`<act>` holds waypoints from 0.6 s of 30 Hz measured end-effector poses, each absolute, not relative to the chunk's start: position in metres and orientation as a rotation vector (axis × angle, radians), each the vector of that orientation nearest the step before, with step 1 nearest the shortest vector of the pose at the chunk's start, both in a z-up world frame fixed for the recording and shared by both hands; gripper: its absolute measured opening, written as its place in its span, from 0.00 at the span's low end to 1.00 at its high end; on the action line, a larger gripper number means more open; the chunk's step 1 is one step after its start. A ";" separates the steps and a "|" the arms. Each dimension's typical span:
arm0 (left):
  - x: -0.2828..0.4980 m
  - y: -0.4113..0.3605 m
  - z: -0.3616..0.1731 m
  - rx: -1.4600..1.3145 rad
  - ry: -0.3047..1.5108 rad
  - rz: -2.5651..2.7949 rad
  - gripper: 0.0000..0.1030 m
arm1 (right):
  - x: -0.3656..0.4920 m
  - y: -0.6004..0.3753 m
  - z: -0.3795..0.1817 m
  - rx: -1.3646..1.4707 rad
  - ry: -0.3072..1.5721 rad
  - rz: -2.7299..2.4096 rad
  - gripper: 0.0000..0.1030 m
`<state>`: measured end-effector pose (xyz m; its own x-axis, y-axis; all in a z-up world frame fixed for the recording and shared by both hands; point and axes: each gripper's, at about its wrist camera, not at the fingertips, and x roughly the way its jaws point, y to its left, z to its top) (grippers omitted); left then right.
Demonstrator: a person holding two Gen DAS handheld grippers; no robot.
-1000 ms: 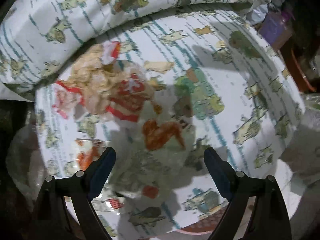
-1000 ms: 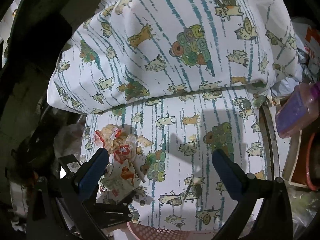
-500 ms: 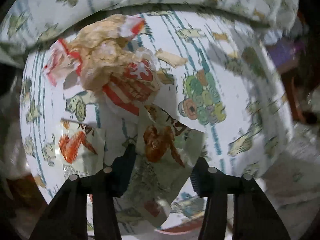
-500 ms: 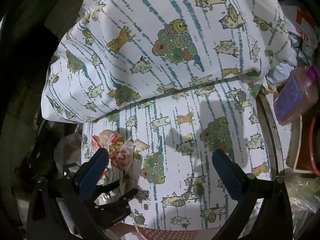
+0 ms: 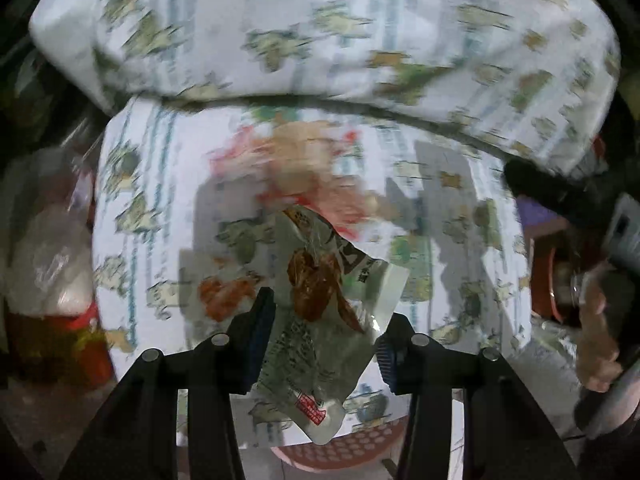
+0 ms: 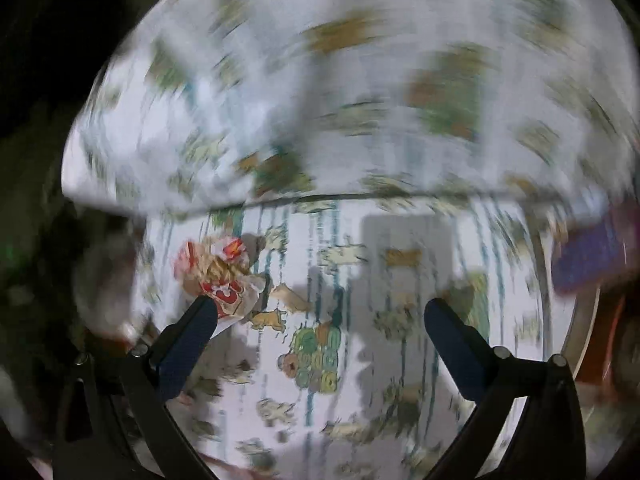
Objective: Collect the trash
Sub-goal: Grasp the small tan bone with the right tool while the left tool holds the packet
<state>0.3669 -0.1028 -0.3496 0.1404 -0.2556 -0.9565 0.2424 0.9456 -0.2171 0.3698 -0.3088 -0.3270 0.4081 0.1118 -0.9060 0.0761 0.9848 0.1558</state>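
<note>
The left hand-held gripper point(image 5: 320, 336) is clamping its blue-padded fingers on a clear plastic snack wrapper printed with a brown chicken wing and small text point(image 5: 320, 312). Its jaws have just been closing, and the wrapper is now sitting between them, hanging crumpled above the white bedsheet patterned with cartoon cats and teal stripes point(image 5: 152, 208). Judging by this, one piece of trash is being picked up, but it is not yet being dropped anywhere; no bin is clearly identifiable in either view.

More is waiting. A second flat wrapper with an orange wing print point(image 5: 226, 292) is lying on the sheet just left of the held one, and a crumpled red, white and tan paper wrapper point(image 5: 304, 164) is sitting farther away, near the matching patterned pillow point(image 5: 320, 28) at the far end of the bed. That paper wad is blurred in the left view, so its details are unclear.

The right hand-held gripper point(image 6: 320, 320) is hovering with its jaws wide apart and nothing between them; its left fingertip is showing just beside the crumpled paper in that view. The task therefore appears to be at an early stage: one piece gripped, at least two pieces remaining on the bed, and disposal pending for all.
</note>
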 end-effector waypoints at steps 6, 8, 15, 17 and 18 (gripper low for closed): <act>0.381 -0.077 -0.360 -0.124 1.460 -0.316 0.47 | 0.392 -0.259 -0.374 0.036 1.275 0.121 0.53; 0.381 -0.072 -0.358 -0.110 1.449 -0.294 0.47 | 0.397 -0.254 -0.383 0.063 1.287 0.106 0.48; 0.385 -0.056 -0.352 -0.068 1.420 -0.219 0.48 | 0.419 -0.257 -0.409 0.061 1.331 0.010 0.41; 0.385 -0.055 -0.350 -0.027 1.403 -0.191 0.48 | 0.422 -0.258 -0.416 0.068 1.362 0.015 0.39; 0.385 -0.055 -0.349 -0.006 1.393 -0.179 0.48 | 0.422 -0.257 -0.419 0.064 1.379 0.017 0.39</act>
